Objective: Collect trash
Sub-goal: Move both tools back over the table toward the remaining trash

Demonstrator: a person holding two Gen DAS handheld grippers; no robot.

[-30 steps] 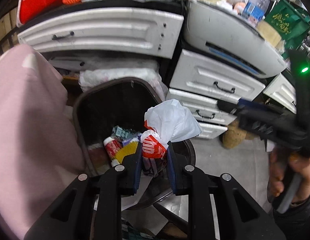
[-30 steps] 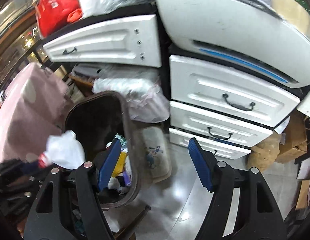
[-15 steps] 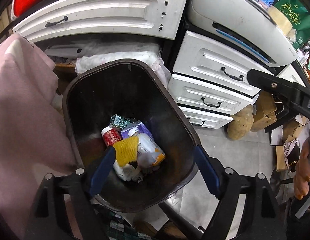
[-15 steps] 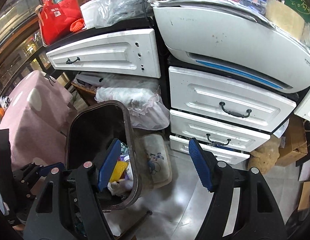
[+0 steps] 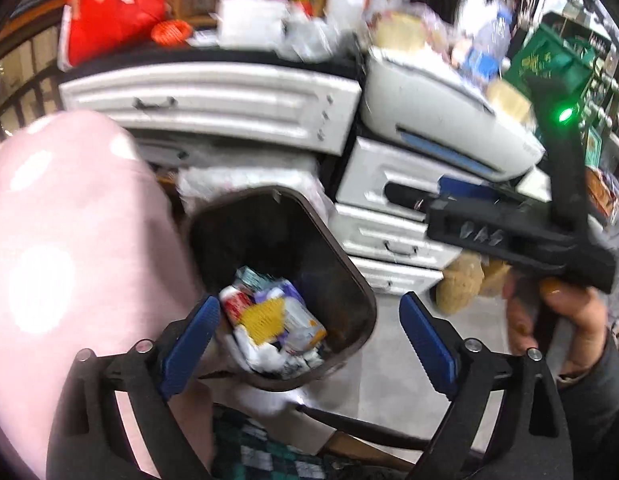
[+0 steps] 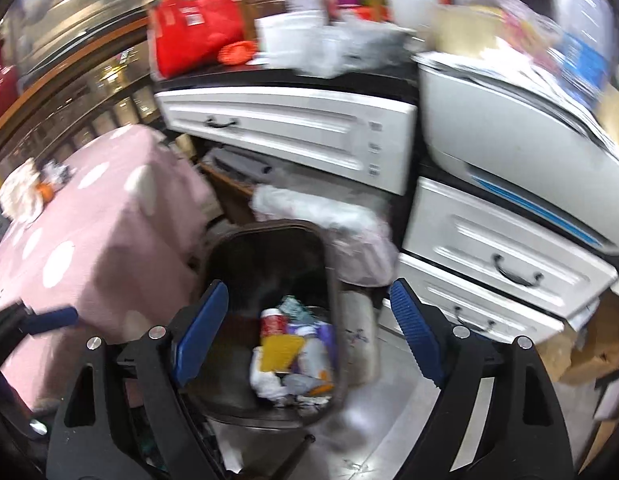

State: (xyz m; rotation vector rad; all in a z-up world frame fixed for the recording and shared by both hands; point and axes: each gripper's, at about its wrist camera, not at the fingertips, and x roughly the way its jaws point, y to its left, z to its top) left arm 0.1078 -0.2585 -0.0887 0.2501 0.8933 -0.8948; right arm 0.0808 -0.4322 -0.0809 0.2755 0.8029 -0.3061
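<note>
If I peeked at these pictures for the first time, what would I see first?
You'd first see the dark bin in the middle, with colourful trash piled at its bottom. Just in front of it the left gripper stands wide open with nothing in it. A pink dotted cloth is on the left, white drawers on the right.

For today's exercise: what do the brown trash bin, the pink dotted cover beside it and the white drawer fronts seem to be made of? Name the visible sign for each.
Trash bin: probably moulded plastic, with a smooth thin rim, rounded corners and a dull sheen.
Pink dotted cover: cloth, matte, draping softly over an edge.
White drawer fronts: likely painted wood or board, with routed panel grooves, a satin surface and dark handles that look like metal.
</note>
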